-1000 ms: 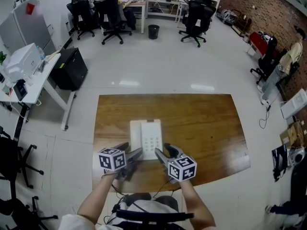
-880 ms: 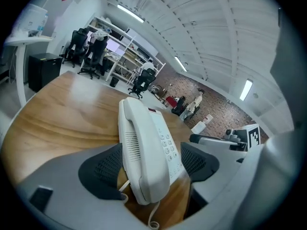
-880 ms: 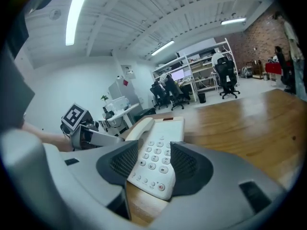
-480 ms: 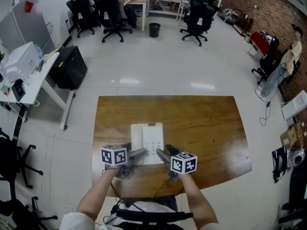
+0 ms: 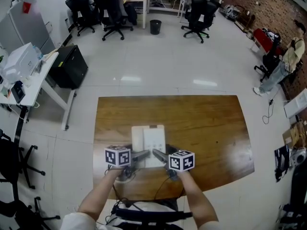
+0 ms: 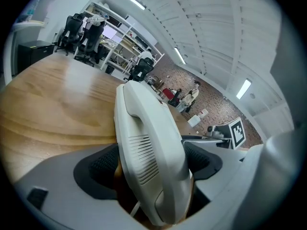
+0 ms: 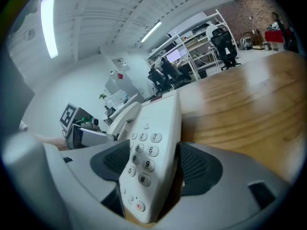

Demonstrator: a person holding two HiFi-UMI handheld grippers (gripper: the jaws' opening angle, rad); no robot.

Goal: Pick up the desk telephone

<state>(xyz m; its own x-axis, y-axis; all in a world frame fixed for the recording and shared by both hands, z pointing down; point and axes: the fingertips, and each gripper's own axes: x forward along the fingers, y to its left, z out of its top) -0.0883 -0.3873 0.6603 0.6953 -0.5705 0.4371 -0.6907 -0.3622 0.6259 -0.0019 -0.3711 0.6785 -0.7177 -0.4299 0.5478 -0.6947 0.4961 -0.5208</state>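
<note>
Lowering both tools over the last second, we now straddle the desk telephone [image 5: 149, 139], which lies flat near the six o'clock edge of the table [image 5: 206, 128]. Our left gripper [image 5: 140, 155], at the phone's seven o'clock, stands wide around the handset [image 6: 148, 147]. Our right gripper [image 5: 159, 155], at five o'clock, is opening around the keypad [image 7: 144, 152] side. Neither grips yet, so we judge closing comes next.

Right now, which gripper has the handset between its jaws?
The left gripper: the handset sits between its open jaws. The right gripper, jaws opening, straddles the keypad instead.
</note>
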